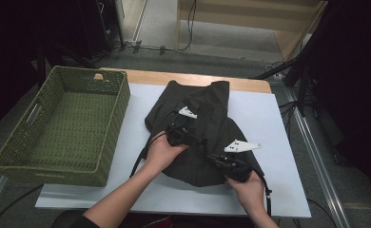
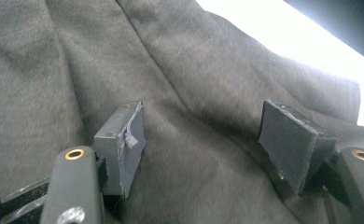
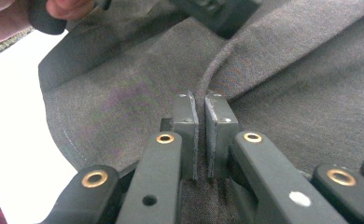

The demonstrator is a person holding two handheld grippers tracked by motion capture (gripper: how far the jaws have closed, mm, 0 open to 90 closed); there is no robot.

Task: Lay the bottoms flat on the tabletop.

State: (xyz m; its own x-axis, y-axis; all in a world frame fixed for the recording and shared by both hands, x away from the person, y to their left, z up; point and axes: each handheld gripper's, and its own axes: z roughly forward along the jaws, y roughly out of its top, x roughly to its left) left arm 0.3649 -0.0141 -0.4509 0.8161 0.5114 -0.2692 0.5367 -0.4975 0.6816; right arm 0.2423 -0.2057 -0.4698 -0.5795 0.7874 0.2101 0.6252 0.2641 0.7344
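A dark garment [image 1: 200, 137] is spread on the white sheet [image 1: 264, 123] that covers the bench [image 1: 243, 84], near the middle of the high view. A green woven basket [image 1: 64, 123] is placed at 9 o'clock from the garment, just beside it.

The left gripper [image 1: 186, 124] is held over the middle of the garment. In the left gripper view, its jaws are seen wide apart, with the grey pads [image 2: 124, 144] resting above the cloth [image 2: 185, 93] and nothing pinched between them.

The right gripper [image 1: 214, 159] is found at 5 o'clock on the garment, near its lower edge. In the right gripper view [image 3: 201, 109], the jaws are almost fully closed, and a raised fold of the cloth [image 3: 227, 51] is caught between the two pads. The left hand [image 3: 12, 16] is seen at 11 o'clock in that view.
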